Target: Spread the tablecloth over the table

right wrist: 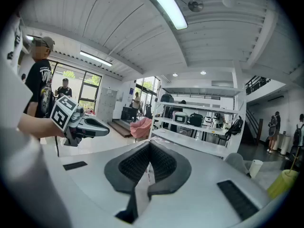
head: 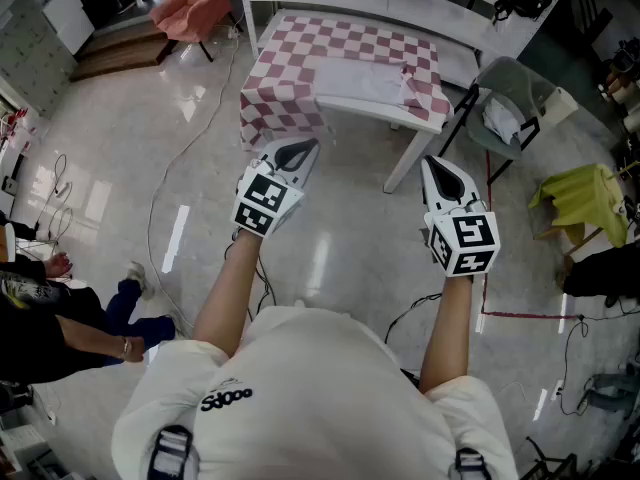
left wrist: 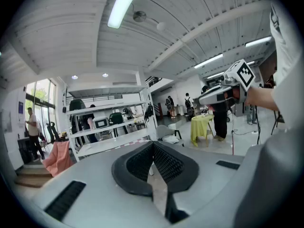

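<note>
A white table (head: 378, 109) stands ahead on the shiny floor. A red-and-white checkered tablecloth (head: 330, 46) lies over its back and left side and hangs down the left end; a white patch shows at the table's front right. My left gripper (head: 298, 149) and right gripper (head: 437, 169) are held out side by side, short of the table, above the floor. Both are shut, with nothing between the jaws. In the left gripper view the dark pads (left wrist: 164, 163) meet; in the right gripper view the pads (right wrist: 161, 164) meet too.
A grey chair (head: 512, 96) with a white bag stands right of the table, and a yellow-green covered stand (head: 584, 194) further right. Behind the table run white shelves (head: 400, 0). A pink draped chair (head: 196, 2) is at back left. Cables (head: 160, 208) trail on the floor. A person (head: 50, 318) sits at left.
</note>
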